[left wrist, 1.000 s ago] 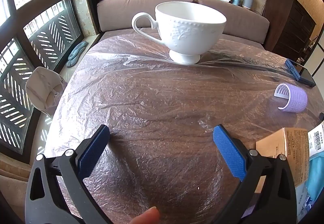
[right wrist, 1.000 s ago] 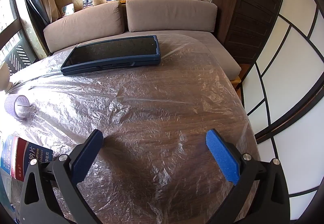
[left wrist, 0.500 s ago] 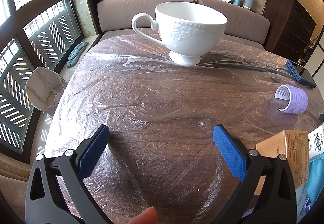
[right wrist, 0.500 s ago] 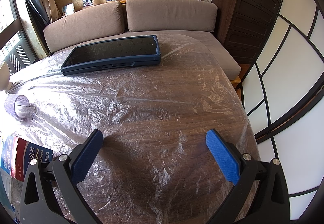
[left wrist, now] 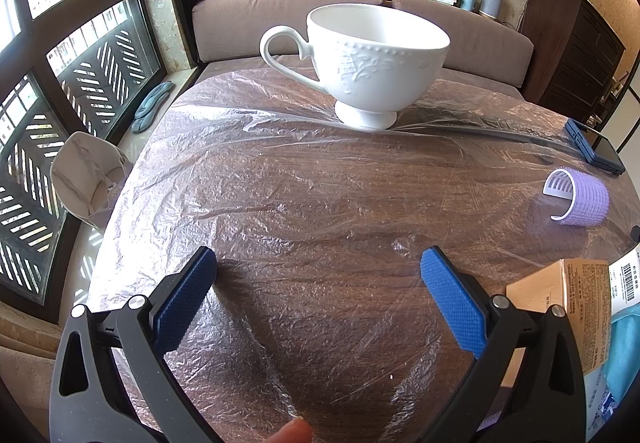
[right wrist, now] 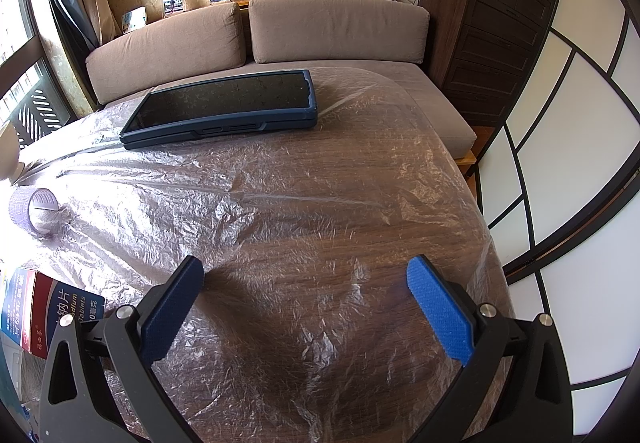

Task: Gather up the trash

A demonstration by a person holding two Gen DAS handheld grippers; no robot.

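cardboard box, possibly trash, beside left tool; both tools wide apart, empty.

Wood-grain table under crinkled glossy clear film. Glazed embossed white cup ahead of left tongs; matt cardboard box right.

Left of my right gripper lies a red, white and blue medicine box; on it I can read the Chinese characters "钠片", the word "Tablets", and "0毫克" beneath. Right of my left gripper, a white label beside the tan carton carries a barcode; its digits and the carton's print are too small to read.
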